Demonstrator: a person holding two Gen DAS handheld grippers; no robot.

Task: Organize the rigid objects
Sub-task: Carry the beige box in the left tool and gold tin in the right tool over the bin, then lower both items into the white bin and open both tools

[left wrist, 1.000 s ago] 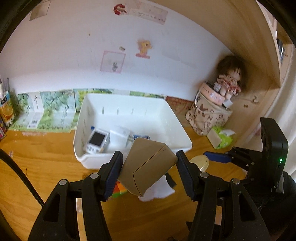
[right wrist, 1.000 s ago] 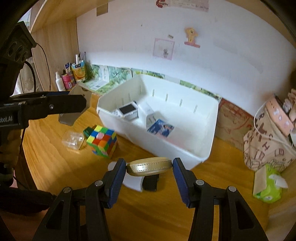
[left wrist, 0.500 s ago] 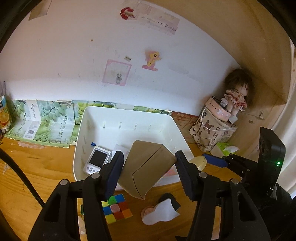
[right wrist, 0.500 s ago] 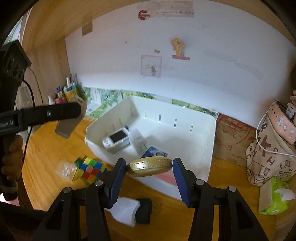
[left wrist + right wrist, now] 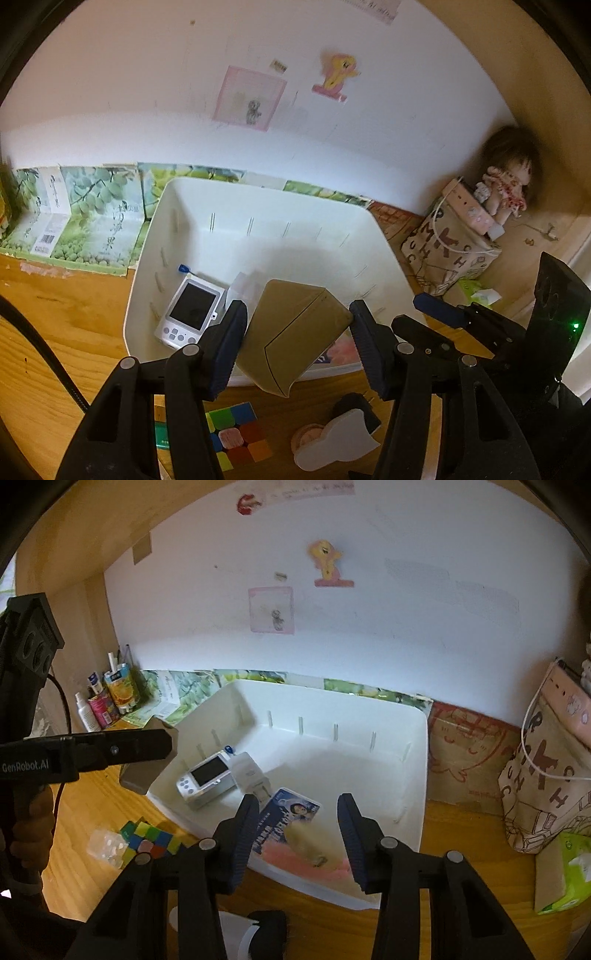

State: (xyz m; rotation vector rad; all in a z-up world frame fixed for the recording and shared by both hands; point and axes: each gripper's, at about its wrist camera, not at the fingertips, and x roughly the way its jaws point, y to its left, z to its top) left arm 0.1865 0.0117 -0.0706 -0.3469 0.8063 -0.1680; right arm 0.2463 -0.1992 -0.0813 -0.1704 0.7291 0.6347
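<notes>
The left tool (image 5: 295, 339) clamped a tan box (image 5: 291, 332) by its flat sides (light, stiff card, likely crushable) above the white bin's (image 5: 258, 192) near rim. The right tool (image 5: 297, 832) gaped, empty, over the bin.

White bin (image 5: 258, 236); tan box (image 5: 291, 328); multicolour cube (image 5: 236, 435); pale gold disc (image 5: 306, 843), blurred.

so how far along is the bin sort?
Done: white bin already holds the handheld console, charger and card, plus a blurred gold object. In hand: left gripper clamps the tan box; right gripper is open. Left: Rubik's cube and white plug.
</notes>
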